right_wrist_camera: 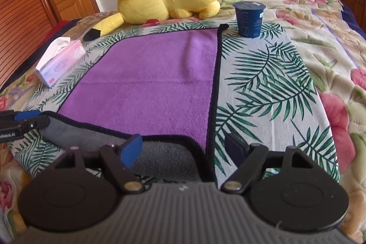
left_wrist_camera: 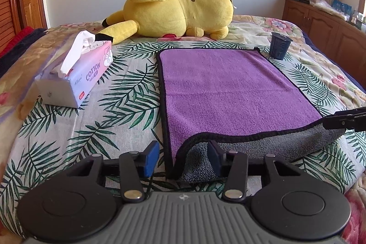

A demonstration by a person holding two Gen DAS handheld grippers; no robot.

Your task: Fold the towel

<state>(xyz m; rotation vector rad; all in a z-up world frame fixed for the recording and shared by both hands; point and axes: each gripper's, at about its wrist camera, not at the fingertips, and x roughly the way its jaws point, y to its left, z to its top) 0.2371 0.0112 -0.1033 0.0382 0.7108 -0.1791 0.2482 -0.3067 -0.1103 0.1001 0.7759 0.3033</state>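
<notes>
state: our left gripper (left_wrist_camera: 183, 158) and right gripper (right_wrist_camera: 183, 148) both stand released, jaws apart around the near corners of the towel (left_wrist_camera: 224, 88) | place: towel spread on the bed (right_wrist_camera: 263, 88), near edge curled up, grey side showing | risk: we may pinch only the hem, so it slips; a far fold could knock the cup (right_wrist_camera: 249, 18) at the far right corner

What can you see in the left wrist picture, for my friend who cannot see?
A purple microfibre towel with black trim lies on a leaf-print bedspread, its near edge curled, showing grey. The open left gripper straddles its near corner; behind sit a yellow plush toy and pink tissue pack.
</notes>
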